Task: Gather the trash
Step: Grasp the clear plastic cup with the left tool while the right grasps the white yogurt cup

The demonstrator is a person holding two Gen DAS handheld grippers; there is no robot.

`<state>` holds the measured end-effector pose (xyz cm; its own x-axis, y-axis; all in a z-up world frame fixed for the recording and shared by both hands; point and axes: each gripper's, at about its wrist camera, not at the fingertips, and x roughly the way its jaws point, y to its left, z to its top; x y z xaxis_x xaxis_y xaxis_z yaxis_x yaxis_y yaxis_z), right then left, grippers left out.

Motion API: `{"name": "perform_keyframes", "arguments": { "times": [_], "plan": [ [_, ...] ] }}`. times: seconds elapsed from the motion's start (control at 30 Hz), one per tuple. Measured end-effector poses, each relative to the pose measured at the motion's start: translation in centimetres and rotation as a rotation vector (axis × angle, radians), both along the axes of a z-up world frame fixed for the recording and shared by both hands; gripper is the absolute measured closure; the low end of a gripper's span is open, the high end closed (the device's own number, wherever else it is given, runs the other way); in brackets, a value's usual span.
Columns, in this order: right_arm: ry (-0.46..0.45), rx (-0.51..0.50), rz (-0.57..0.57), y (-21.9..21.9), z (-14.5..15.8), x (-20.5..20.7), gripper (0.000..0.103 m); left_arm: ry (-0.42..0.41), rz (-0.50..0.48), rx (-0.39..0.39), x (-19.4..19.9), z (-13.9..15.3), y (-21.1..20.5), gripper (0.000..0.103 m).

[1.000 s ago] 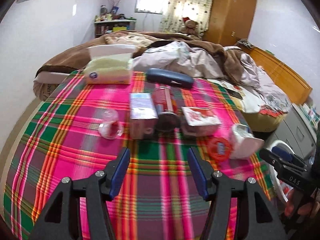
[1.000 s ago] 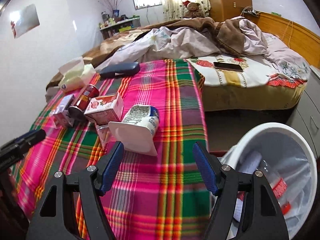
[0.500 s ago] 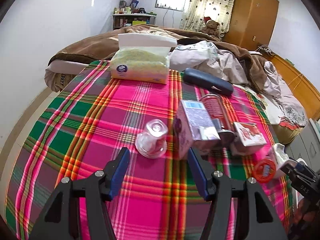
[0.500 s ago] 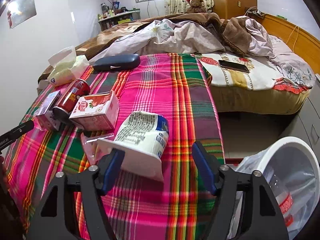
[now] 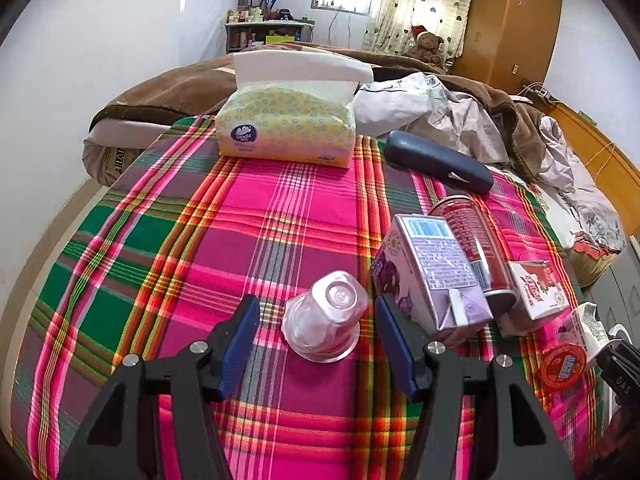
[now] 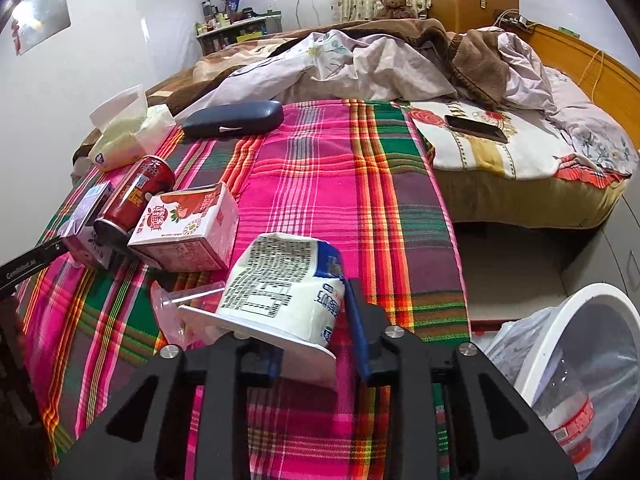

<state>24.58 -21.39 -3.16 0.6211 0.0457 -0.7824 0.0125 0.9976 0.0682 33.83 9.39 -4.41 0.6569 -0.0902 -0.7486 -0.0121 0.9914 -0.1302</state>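
The right hand-held gripper [image 6: 312,320] is closing on the white yogurt cup [image 6: 284,292] lying tipped on the plaid tabletop [image 6: 340,184], rim toward the camera, base pointing away. Best squeeze gently across its body. The left hand-held gripper [image 5: 318,334] stands half-open around an upturned clear plastic cup [image 5: 326,316], not gripping.

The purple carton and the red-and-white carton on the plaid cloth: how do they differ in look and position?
The purple carton has a lilac grape print; the red-and-white carton shows strawberries. The purple carton lies left of the red can, the red-and-white carton right of it. The purple carton sits beside the left gripper's fingers; the red-and-white carton is nearer the yoghurt tub. Both lie on their sides.
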Motion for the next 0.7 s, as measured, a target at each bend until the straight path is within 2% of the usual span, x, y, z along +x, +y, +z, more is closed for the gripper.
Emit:
{"name": "perform_keyframes", "arguments": {
  "times": [0.1,0.23,0.33,0.43,0.7],
  "plan": [
    [-0.007,0.003,-0.003,0.02,0.06,0.06,0.08,-0.001,-0.007,0.003,0.25,-0.16,-0.05,0.047],
    [-0.009,0.003,-0.005,0.0,0.0,0.28,0.088,0.016,-0.023,0.008,0.7,-0.54,-0.39,0.066],
    [-0.004,0.009,0.0,-0.08,-0.12,0.29,0.091,0.014,-0.03,0.013,0.64,-0.54,-0.53,0.068],
    [-0.005,0.014,0.001,-0.1,-0.18,0.29,0.091,0.006,-0.039,0.033,0.47,-0.41,-0.81,0.068],
    [-0.028,0.029,-0.005,-0.32,0.18,-0.04,0.092,-0.003,-0.043,0.027,-0.22,-0.08,-0.99,0.068]
  ]
}}
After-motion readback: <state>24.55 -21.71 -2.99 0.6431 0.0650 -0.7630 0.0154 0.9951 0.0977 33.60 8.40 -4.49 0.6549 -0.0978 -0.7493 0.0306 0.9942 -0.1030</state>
